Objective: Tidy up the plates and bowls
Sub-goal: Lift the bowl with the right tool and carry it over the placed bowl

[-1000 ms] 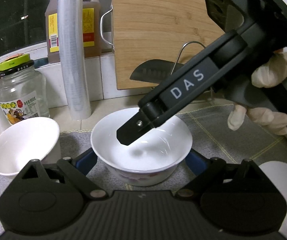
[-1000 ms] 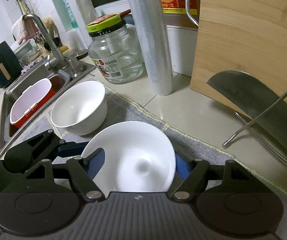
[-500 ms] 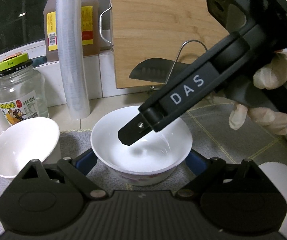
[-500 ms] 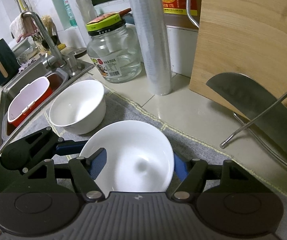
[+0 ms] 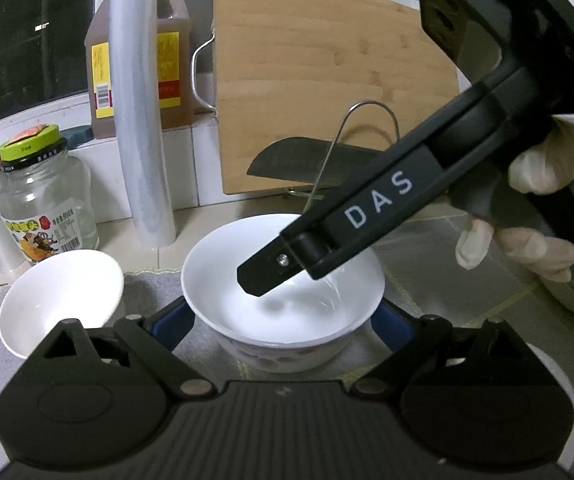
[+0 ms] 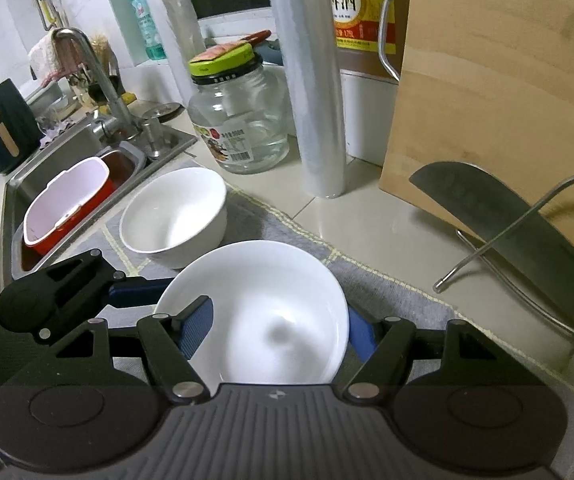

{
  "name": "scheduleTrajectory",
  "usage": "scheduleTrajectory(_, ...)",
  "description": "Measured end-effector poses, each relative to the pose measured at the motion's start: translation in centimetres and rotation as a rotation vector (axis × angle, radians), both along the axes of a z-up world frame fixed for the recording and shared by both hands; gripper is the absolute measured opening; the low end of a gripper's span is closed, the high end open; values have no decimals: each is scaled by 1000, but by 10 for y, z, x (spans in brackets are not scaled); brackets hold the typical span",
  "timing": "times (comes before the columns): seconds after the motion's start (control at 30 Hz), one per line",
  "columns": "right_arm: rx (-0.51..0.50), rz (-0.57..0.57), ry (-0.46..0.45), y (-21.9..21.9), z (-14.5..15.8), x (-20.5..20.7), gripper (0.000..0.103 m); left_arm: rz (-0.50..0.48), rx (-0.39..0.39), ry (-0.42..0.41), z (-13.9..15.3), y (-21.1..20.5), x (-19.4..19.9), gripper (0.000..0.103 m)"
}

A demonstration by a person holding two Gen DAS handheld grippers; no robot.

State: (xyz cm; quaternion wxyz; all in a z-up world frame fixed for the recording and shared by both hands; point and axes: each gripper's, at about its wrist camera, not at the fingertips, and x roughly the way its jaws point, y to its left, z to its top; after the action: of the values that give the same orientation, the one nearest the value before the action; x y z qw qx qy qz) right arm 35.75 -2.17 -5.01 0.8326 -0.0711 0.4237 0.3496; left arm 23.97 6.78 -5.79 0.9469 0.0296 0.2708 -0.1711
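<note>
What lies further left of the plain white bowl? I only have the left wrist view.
Observer: A steel sink, with a red-and-white tub standing in it.
Reviewer: How do the pads of the right gripper sit around the patterned bowl?
Observer: One blue pad overlaps the bowl's inside near its left rim. The other sits outside the right rim.
Reviewer: Anything beyond the glass jar?
Observer: A teal bottle, further back by the tiled wall.
</note>
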Motion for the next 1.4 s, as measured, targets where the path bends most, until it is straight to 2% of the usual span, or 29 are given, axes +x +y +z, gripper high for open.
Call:
scheduleTrajectory(0.27,25,-5,-6,-13,15,-31,77,-14,-19,18,13,-8,-27,94)
scheduleTrajectory(0.8,9,-27,-52,-37,34,-100,77,-67,0,11,30,-27,-83,94)
scheduleTrajectory(1.4,-5,-76,-64,-65,34,-146,77,-127,-21,16,29,-49,-116,94)
